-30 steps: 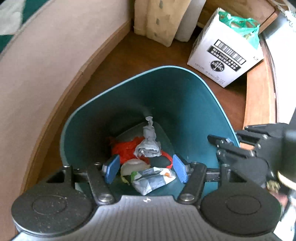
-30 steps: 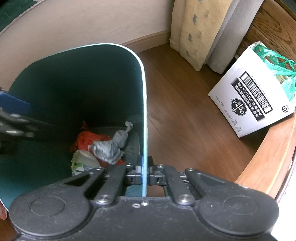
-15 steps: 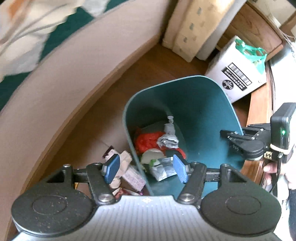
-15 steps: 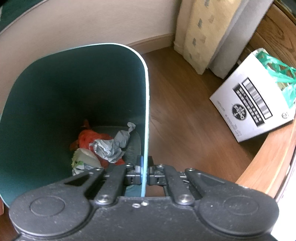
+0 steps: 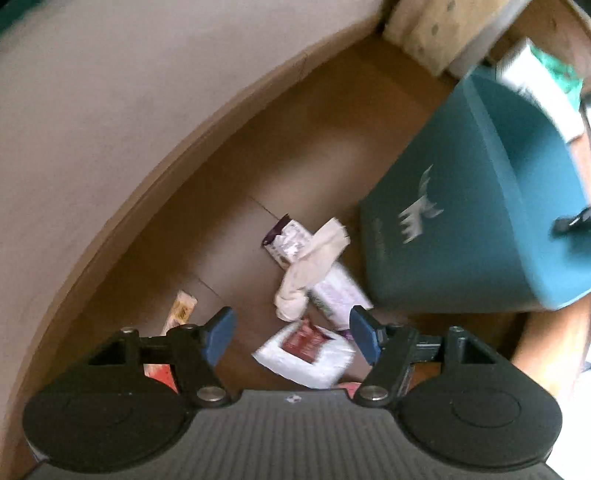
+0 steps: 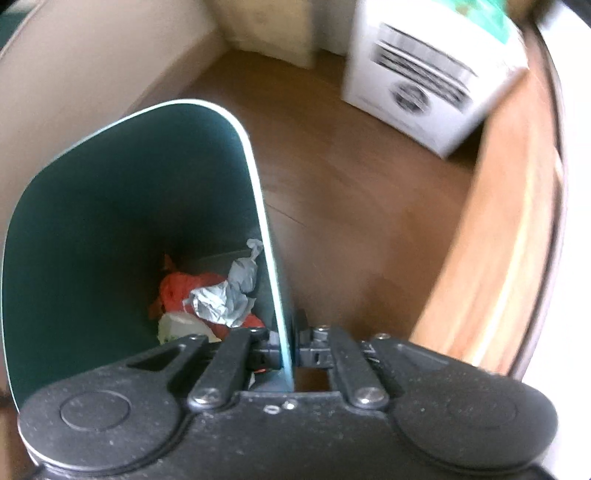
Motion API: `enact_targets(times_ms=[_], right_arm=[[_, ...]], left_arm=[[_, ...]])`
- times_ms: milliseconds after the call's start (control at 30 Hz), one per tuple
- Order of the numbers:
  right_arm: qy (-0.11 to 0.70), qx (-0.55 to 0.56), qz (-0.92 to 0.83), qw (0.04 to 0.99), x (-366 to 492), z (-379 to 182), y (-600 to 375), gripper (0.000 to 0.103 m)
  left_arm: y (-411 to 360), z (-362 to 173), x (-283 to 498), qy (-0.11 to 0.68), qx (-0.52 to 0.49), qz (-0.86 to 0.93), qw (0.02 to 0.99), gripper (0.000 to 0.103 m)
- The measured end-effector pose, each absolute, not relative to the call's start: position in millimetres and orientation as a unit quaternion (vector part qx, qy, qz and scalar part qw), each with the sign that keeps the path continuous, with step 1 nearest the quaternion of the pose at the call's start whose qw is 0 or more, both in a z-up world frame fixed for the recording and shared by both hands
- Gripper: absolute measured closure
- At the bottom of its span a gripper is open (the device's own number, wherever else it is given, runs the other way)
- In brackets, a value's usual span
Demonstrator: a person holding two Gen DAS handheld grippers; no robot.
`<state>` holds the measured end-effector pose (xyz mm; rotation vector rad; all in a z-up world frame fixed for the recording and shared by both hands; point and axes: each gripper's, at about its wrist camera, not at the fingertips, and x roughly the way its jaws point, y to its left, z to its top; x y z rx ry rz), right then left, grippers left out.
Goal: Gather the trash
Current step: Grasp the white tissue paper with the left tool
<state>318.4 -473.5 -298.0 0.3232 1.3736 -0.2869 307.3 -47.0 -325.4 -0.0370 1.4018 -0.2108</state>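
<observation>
Down on the floor [image 5: 229,192] beside the bin [image 5: 461,229], wrappers [image 5: 310,343] lie just ahead between the left gripper [image 5: 291,332]'s wide-apart jaws, nearer it than the right gripper [image 6: 291,339], clamped on the bin's rim, with a white crumpled piece [image 5: 310,269] slanting away.

Wooden floor [image 6: 332,192] ahead of the gripper, white barcoded cardboard box [image 6: 424,81] standing far ahead to its right, beige patterned curtain [image 5: 436,33] beyond, pale wall [image 5: 110,92] curving leftward

Wooden floor [image 5: 229,192] carries scattered wrappers [image 5: 306,347], teal bin [image 5: 461,236], white box [image 6: 424,77].
</observation>
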Motion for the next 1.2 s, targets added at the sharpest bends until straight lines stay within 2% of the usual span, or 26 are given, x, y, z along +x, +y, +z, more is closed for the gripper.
enact_targets(times_ms=[100,333,567,767,800,933,1033,1200], right_arm=[[0.612,0.193,-0.162,0.750,317,-300,-477,0.097],[0.586,0.196,-0.158,0.770,351,-298,-448,0.094],[0.567,0.216,-0.143,0.782,390,-306,-433,0.094],[0.567,0.185,-0.114,0.795,393,-307,-423,0.095],[0.566,0.184,-0.110,0.796,393,-308,-424,0.096],[0.564,0.169,-0.102,0.802,393,-307,-419,0.096],[0.560,0.166,-0.098,0.806,391,-307,-417,0.096],[0.558,0.152,-0.088,0.811,389,-309,-414,0.097]], left_arm=[[-58,-366,312,0.649,-0.003,-0.114,0.752,0.035],[-61,-443,318,0.675,0.001,-0.123,0.727,0.035],[-59,-487,328,0.690,0.002,-0.143,0.710,0.035],[-65,-509,332,0.693,0.002,-0.159,0.703,0.037],[-64,-512,333,0.694,0.001,-0.156,0.703,0.038],[-61,-523,336,0.704,0.000,-0.138,0.697,0.071],[-59,-521,338,0.700,-0.010,-0.129,0.702,0.081],[-47,-482,332,0.685,-0.007,-0.114,0.720,0.085]])
